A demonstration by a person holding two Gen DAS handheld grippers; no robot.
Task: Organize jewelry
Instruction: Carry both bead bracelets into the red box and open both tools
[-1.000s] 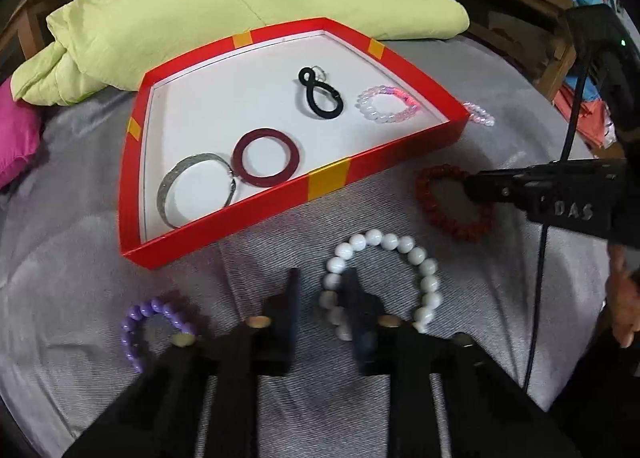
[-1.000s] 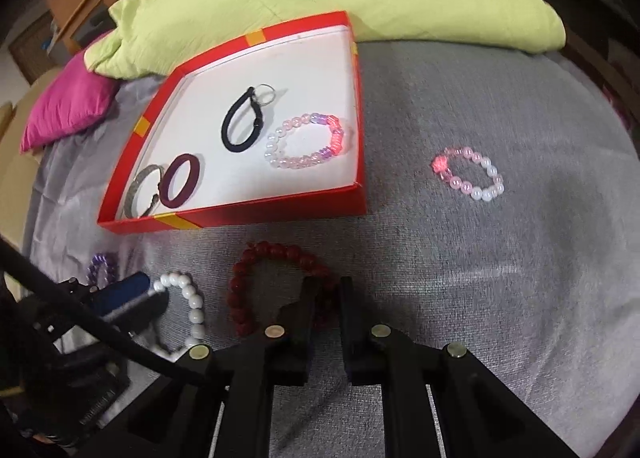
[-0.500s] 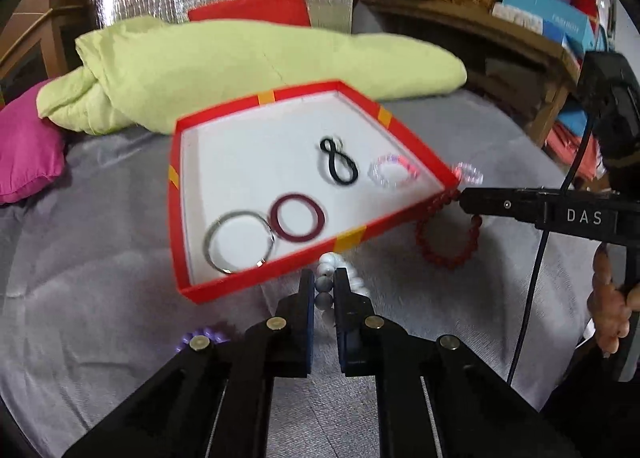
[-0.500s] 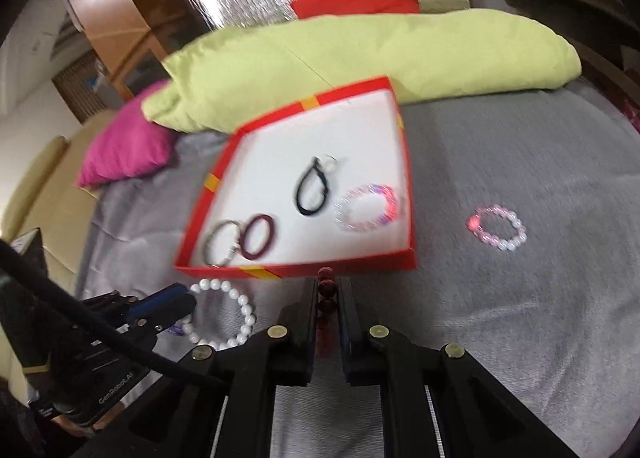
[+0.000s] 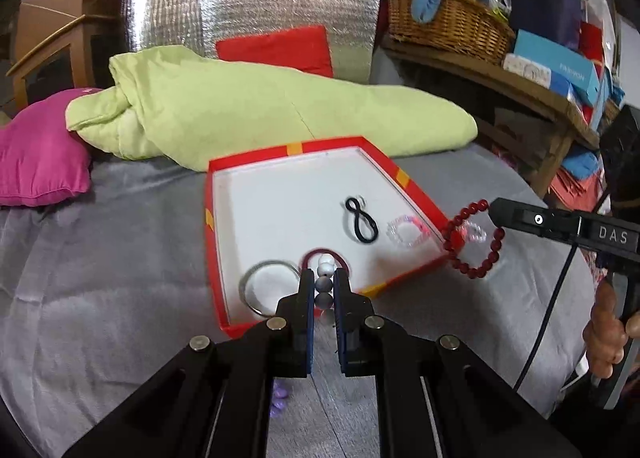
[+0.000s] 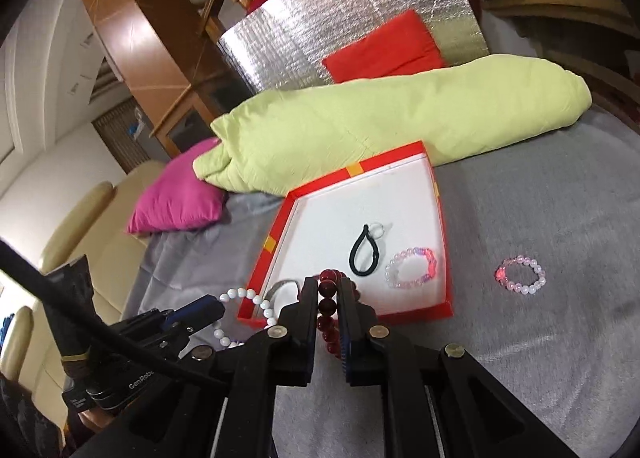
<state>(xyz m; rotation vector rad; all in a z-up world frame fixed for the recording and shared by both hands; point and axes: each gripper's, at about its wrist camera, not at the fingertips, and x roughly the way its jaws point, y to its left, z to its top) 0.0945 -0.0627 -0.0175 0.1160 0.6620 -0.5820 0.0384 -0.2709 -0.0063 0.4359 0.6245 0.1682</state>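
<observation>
We have both hand-held grippers off the grey cloth surface (image 6: 540,338) with a bracelet each. The left hand-held gripper (image 5: 322,290) is pinched nearly shut on the white bead bracelet (image 5: 325,272), whose round, glossy beads stack between the pads and poke past the tips. The right hand-held gripper (image 6: 326,298) is likewise clamped on the dark red bead bracelet (image 6: 327,306), which hangs as a loose ring of smooth beads from its tips.

Just beyond both sets of tips lies the red box (image 6: 440,217), a shallow tray with a matte white floor, thin red walls and yellow tabs. To do this step well, we judge that each bracelet should clear the near wall before we let go, and drop onto bare white floor. Beaded strings swing and roll, so a low, steady release seems wise, one side at a time.

Inside, nearest the left tips, sit a thin silver bangle (image 5: 269,290) and a flat maroon ring (image 5: 340,258); further on, a black elastic loop (image 6: 363,252) and a translucent pink-and-clear bead bracelet (image 6: 412,268). To the right of the right hand-held gripper, a small pink bead bracelet (image 6: 520,274) waits on the cloth. Farthest, a soft green quilted bundle (image 6: 400,125).
</observation>
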